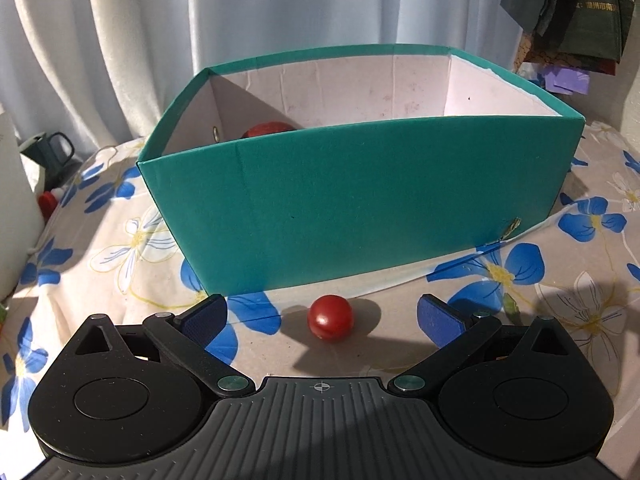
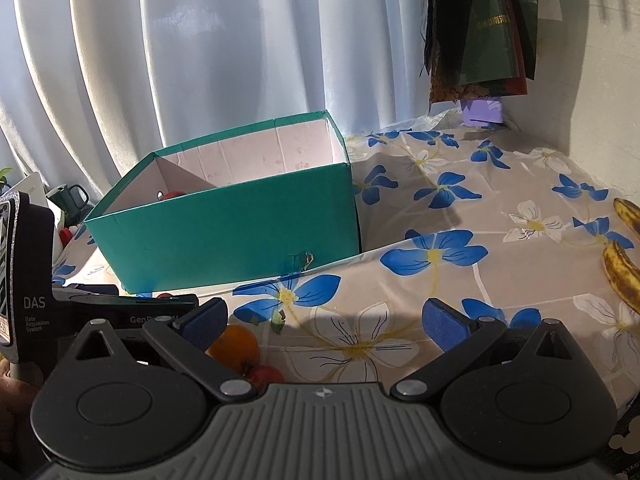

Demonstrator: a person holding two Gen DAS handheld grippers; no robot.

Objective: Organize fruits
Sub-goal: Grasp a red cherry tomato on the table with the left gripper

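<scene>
A green cardboard box (image 1: 360,184) with a pale inside stands on the floral cloth; a red fruit (image 1: 268,129) lies in its left corner. A small red tomato (image 1: 330,317) rests on the cloth just in front of the box, between the blue pads of my open left gripper (image 1: 324,316), untouched. In the right wrist view the same box (image 2: 224,232) sits to the left. My right gripper (image 2: 326,322) is open over the cloth with nothing between its fingers. An orange (image 2: 234,347) and a small red fruit (image 2: 266,376) lie by its left finger. Two spotted bananas (image 2: 622,276) lie at the right edge.
White curtains hang behind the table. A dark green mug (image 1: 56,150) stands at the far left beyond the box. Dark bags (image 2: 484,24) hang at the upper right by the wall. The left gripper's body (image 2: 100,304) shows at the left of the right wrist view.
</scene>
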